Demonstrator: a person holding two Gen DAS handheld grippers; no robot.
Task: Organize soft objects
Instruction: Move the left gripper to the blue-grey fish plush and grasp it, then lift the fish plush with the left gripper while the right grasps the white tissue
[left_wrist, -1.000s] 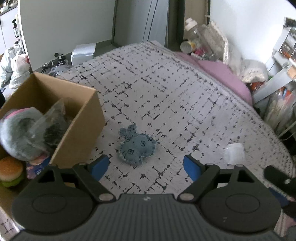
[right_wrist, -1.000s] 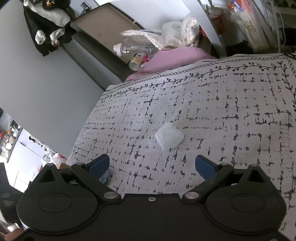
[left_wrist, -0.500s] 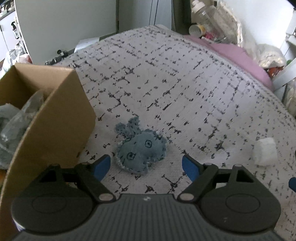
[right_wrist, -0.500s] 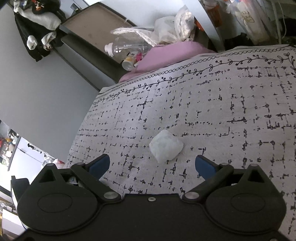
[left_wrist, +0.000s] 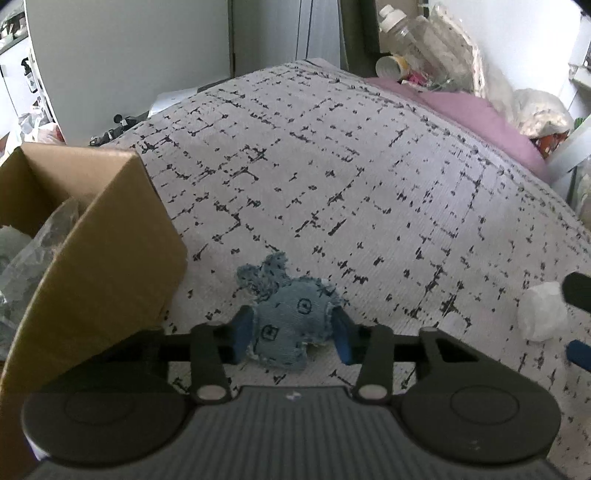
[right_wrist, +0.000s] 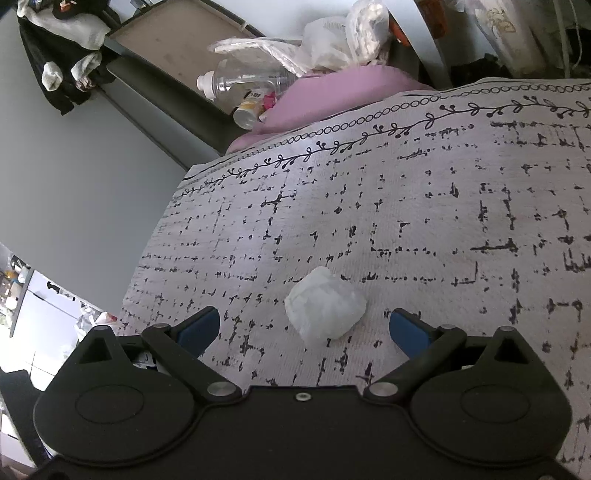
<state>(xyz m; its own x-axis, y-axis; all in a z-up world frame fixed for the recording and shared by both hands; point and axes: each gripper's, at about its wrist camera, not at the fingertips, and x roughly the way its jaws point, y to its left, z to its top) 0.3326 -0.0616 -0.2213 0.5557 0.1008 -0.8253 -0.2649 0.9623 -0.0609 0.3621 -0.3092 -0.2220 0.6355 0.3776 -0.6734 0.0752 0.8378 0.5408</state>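
Observation:
A blue denim whale toy (left_wrist: 286, 321) lies on the patterned bedspread (left_wrist: 351, 177). My left gripper (left_wrist: 291, 334) has its blue pads against both sides of the toy and is shut on it. A white crumpled soft lump (right_wrist: 325, 306) lies on the bedspread between the open fingers of my right gripper (right_wrist: 304, 325), which do not touch it. The lump also shows at the right of the left wrist view (left_wrist: 541, 314), with the right gripper's fingertips beside it.
An open cardboard box (left_wrist: 96, 258) stands on the bed just left of the whale, holding a plastic bag (left_wrist: 26, 254). A pink pillow (left_wrist: 472, 118), bottles (left_wrist: 413, 29) and bags sit at the far end of the bed. A grey wall (right_wrist: 74, 184) runs along the bed's side.
My left gripper moved forward and down onto the whale and closed on it. My right gripper moved closer to the white lump, which now sits between its open fingers.

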